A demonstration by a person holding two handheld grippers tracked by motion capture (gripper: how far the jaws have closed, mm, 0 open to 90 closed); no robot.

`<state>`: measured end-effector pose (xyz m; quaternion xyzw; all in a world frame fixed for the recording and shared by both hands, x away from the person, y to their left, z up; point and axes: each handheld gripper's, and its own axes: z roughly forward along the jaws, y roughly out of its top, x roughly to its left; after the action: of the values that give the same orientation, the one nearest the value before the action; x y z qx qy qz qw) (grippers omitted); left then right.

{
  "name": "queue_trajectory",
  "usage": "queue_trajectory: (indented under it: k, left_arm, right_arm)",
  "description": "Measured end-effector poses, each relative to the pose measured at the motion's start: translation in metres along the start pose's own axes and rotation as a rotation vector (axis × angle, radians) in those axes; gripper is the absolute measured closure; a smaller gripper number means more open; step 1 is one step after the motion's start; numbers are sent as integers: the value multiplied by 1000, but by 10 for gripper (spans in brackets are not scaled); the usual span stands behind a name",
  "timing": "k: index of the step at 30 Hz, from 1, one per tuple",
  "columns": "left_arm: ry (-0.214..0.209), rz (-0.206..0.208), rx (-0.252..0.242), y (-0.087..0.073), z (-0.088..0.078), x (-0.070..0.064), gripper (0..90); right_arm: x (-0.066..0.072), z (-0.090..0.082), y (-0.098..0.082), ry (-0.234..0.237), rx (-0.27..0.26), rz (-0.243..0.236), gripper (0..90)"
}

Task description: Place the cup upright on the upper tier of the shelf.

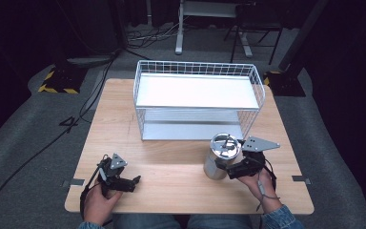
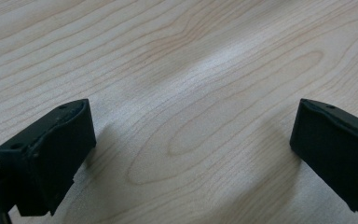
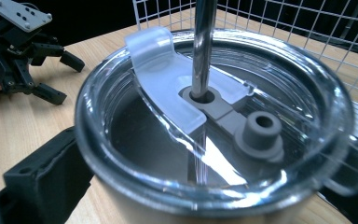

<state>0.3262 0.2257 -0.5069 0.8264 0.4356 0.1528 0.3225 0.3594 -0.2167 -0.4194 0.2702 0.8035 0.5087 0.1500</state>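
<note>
Right gripper (image 1: 225, 168) is clamping its jaws on the steel tumbler (image 1: 220, 157), standing at 4 o'clock on the surface (image 1: 171, 162), just before the wire rack (image 1: 198, 98). Left gripper (image 1: 134, 182) is sitting at 7 o'clock, jaws wide, holding nothing.

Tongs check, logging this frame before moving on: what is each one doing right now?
Left tongs: open, holding nothing, low over the wooden table.
Right tongs: closed around the steel tumbler.
</note>
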Motion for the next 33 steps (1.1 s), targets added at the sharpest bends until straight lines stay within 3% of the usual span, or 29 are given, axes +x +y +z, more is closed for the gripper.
queue_trajectory:
  k: [10,33]
  left_arm:
    - [-1,0,0,0,0,0,4]
    - [0,0,0,0,0,0,5]
  right_arm:
    - [-2,13,-3,8,7,15,0]
    - [0,10,2,-27,33,-11,35]
